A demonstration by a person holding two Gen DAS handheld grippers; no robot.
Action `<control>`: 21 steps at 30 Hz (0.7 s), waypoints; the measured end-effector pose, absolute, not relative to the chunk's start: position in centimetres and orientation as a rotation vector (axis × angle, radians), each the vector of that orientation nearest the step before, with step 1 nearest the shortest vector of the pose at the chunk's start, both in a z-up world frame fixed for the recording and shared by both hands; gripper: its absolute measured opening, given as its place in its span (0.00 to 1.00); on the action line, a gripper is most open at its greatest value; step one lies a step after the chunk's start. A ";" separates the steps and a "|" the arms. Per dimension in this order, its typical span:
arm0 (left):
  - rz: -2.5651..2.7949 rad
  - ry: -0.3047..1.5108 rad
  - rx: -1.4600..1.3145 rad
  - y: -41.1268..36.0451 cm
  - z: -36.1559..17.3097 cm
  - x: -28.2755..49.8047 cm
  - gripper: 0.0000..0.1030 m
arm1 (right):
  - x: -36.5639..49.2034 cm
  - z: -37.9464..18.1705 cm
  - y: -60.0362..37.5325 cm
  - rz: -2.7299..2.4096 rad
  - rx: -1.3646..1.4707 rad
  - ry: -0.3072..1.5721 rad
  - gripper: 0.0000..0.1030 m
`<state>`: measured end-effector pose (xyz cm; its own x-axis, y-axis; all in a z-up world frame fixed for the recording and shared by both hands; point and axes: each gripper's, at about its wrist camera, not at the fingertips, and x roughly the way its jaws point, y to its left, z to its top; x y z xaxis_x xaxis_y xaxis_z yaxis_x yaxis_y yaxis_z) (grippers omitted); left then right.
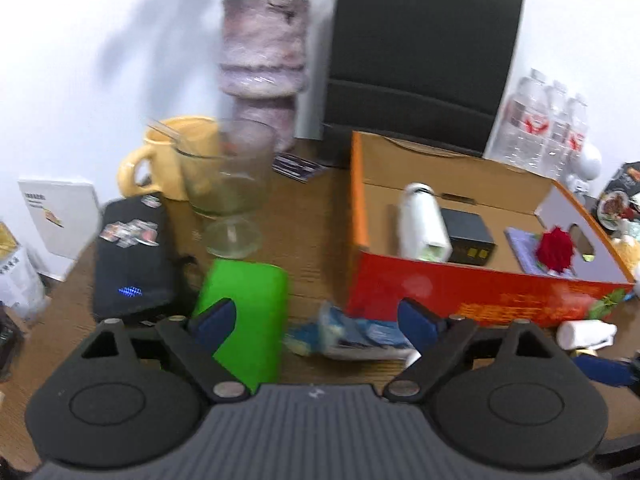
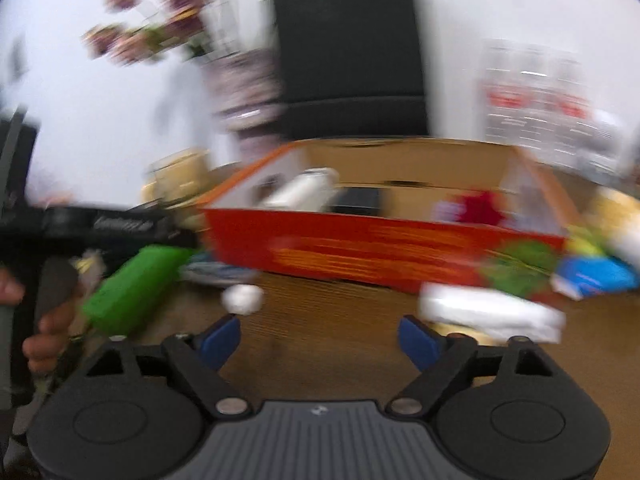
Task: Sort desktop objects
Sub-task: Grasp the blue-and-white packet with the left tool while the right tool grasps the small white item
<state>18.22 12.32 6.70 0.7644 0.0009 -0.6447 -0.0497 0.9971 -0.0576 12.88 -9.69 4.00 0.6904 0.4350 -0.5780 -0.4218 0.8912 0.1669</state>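
Plainly the green block lies nearest the left gripper, touching its left finger, long axis running away toward the tabletop's far edge; both claws gape apart, empty.

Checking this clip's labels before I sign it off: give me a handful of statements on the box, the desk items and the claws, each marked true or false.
1. The white bottle lies inside the red cardboard box. True.
2. The left claw is shut on the green block. False: its fingers stand wide apart with nothing between them; the block lies on the desk.
3. A red rose is in the box. True.
4. The stemmed glass lies tipped over. False: it stands upright, in front of the yellow mug.
5. The right claw is open and empty. True.
6. The black case is inside the box. False: it lies on the desk, left of the green block.
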 end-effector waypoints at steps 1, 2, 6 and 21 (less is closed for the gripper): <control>0.041 0.693 -0.066 12.7 6.9 18.0 0.87 | 13.7 3.8 -8.2 0.507 -0.008 0.659 0.69; 0.042 0.691 -0.057 12.9 6.9 17.8 0.86 | 14.4 3.6 -6.9 0.524 -0.038 0.668 0.65; 0.011 0.696 0.042 12.6 6.5 17.0 0.82 | 16.6 2.4 -4.1 0.554 -0.096 0.698 0.51; -0.127 0.734 0.222 9.4 4.1 18.1 0.58 | 17.3 1.2 -3.9 0.593 -0.143 0.651 0.22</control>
